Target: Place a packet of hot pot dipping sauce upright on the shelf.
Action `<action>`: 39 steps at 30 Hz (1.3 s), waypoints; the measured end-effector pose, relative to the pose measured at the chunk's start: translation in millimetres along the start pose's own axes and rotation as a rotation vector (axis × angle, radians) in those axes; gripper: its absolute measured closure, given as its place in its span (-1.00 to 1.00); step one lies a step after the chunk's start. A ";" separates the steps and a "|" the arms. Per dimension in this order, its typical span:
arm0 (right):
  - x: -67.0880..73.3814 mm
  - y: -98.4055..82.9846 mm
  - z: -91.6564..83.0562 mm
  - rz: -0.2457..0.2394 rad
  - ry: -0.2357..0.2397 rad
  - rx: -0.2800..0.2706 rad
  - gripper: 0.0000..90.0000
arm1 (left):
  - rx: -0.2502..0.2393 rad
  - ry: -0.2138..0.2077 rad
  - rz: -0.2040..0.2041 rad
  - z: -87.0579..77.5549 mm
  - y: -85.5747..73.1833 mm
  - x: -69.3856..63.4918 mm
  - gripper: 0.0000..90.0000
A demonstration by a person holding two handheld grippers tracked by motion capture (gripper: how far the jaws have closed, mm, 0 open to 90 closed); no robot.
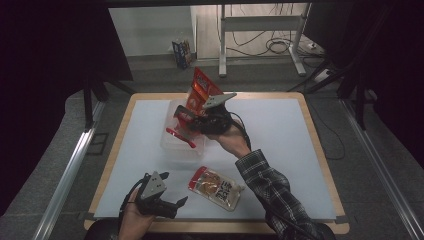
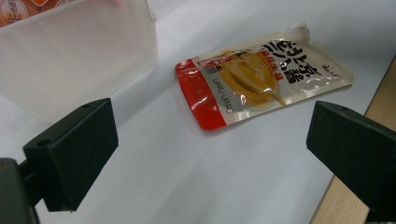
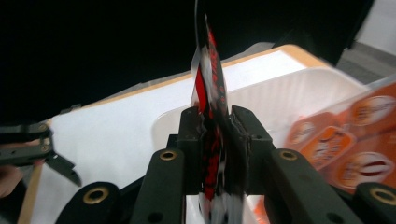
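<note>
A red sachet [image 3: 211,116] is clamped edge-on between the closed jaws of the right gripper [image 1: 192,123] and is held over the clear plastic box [image 1: 175,145], which stands left of the middle of the white table [image 1: 280,135], with an orange pack [image 3: 355,135] seen inside it. The left gripper [image 1: 176,204] is held near the front edge of the table with its jaws wide apart and nothing between them. A sauce pouch [image 2: 261,74] with a red end is seen lying flat near the front edge, just in front of the box and beside the left gripper.
</note>
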State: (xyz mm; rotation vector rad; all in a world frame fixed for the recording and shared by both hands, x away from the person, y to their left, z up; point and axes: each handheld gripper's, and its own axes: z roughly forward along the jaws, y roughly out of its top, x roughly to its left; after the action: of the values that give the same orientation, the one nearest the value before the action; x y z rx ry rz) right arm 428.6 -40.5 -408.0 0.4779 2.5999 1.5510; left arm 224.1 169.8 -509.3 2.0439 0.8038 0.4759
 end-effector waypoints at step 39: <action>15.6 1.3 58.1 -0.023 0.049 0.039 0.95 | 0.002 -0.001 0.000 -1.1 -0.1 -0.3 -0.96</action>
State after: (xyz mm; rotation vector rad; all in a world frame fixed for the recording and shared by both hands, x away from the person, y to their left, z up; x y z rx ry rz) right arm 427.1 14.0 -433.6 0.4157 2.6673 1.5263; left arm 223.1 170.3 -508.7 2.0459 0.8040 0.4749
